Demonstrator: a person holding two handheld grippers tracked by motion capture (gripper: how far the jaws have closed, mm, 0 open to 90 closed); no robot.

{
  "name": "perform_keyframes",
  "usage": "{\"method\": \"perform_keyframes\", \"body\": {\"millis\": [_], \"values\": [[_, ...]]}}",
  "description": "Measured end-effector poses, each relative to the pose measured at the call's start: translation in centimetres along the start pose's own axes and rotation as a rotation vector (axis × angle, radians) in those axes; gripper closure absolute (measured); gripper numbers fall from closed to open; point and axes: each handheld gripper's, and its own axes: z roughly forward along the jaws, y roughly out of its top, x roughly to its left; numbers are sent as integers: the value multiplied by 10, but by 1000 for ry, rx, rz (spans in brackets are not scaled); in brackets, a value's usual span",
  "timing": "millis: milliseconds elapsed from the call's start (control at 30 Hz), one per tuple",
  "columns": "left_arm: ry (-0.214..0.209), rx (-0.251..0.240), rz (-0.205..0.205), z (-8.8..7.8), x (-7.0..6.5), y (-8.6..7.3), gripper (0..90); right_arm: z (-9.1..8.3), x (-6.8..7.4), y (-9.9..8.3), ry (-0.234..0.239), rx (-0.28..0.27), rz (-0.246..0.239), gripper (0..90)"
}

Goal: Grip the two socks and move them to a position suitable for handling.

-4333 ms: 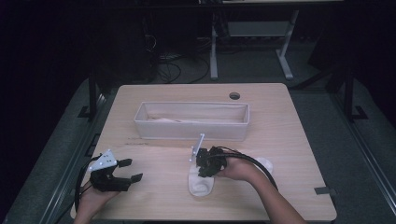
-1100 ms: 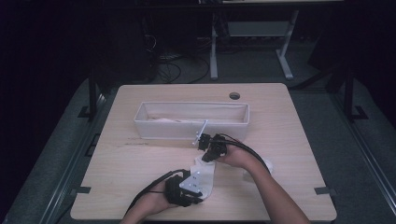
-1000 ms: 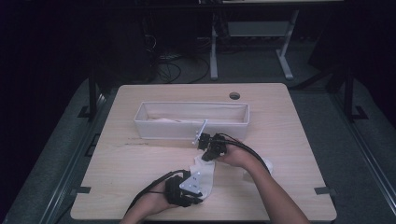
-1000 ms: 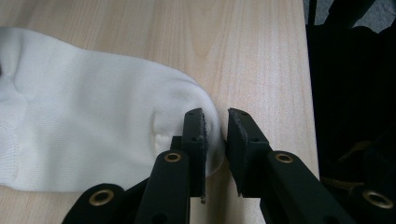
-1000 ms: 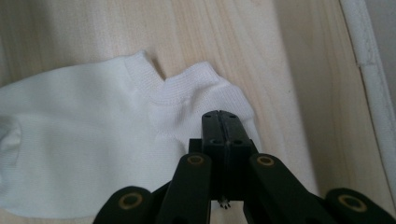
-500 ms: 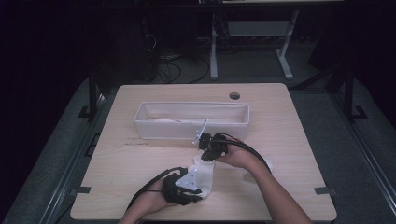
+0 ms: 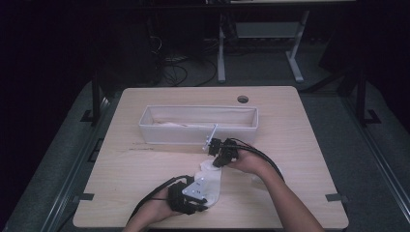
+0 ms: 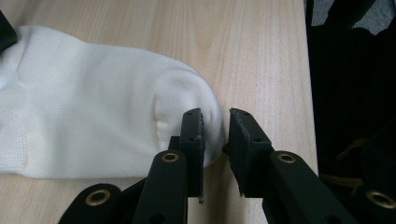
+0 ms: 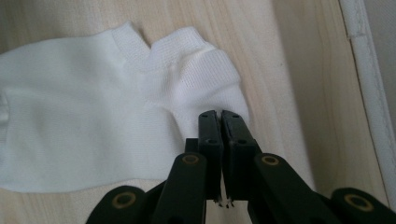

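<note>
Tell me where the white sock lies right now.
In the high view the white sock lies flat on the table's near half, in front of the long white bin, stretched between the left gripper and the right gripper.

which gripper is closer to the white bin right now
Right. The right gripper sits at the sock's far end, just in front of the white bin. The left gripper is at the sock's near end, by the table edge, farther away.
</note>
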Motion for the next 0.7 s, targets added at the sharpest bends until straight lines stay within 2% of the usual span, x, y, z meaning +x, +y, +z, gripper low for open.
{"method": "perform_keyframes", "body": {"millis": [333,367,600,700], "values": [[6,-18,-11,-4,1,0,744,-3,2,0,0,-8,4,836],[6,-22,-17,-6,1,0,735,-8,3,-1,8,-33,6,830],[37,-59,-45,-21,7,-3,692,-24,7,-8,6,-67,10,798],[54,-71,-51,-30,9,-5,660,-36,9,-18,15,-107,21,763]]}}
